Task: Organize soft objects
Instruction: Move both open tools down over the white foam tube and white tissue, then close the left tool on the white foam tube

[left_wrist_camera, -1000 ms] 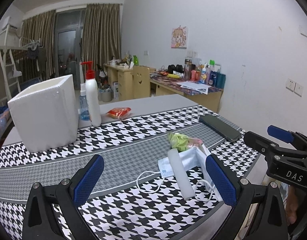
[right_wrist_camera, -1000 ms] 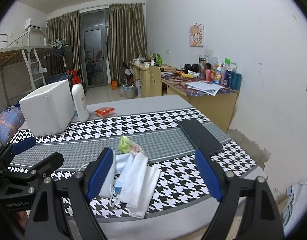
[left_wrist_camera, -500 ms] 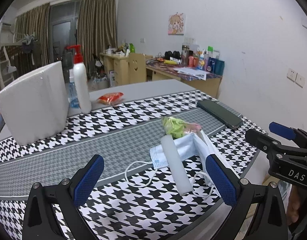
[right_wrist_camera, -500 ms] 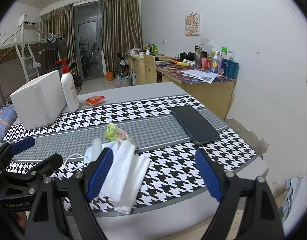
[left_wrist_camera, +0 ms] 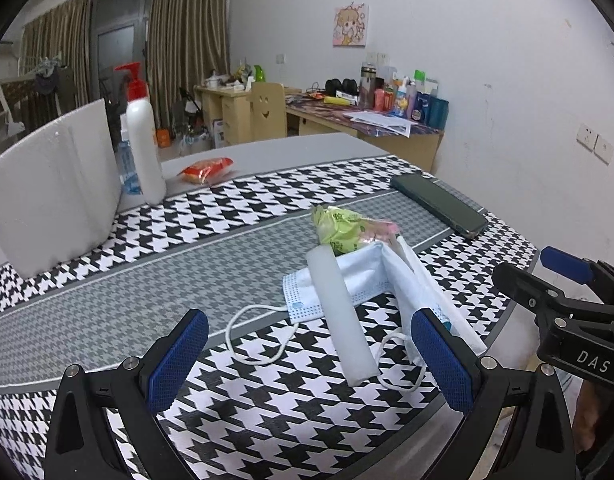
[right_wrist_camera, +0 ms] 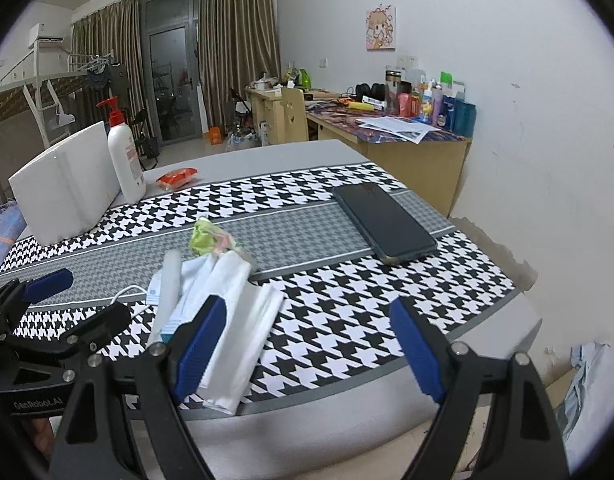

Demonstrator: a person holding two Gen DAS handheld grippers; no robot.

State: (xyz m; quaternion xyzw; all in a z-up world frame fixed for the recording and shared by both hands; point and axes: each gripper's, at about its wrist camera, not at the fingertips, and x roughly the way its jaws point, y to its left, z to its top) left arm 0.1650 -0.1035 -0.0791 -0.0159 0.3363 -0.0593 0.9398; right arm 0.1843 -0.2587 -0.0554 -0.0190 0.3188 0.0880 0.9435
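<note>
Your left claw (left_wrist_camera: 307, 360) stands wide apart and empty above the counter (left_wrist_camera: 107, 304); the white foam strip (left_wrist_camera: 341, 316) and face mask (left_wrist_camera: 359, 280) lie just ahead between its fingers. Your right claw (right_wrist_camera: 307, 352), equally spread, has the folded tissues (right_wrist_camera: 243, 320) beside its left finger

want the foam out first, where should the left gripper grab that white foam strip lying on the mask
Grip the white foam strip across its narrow width at its near half, which lies on the bare tablecloth. Come from above with the left gripper; the strip's far end overlaps the face mask.
</note>
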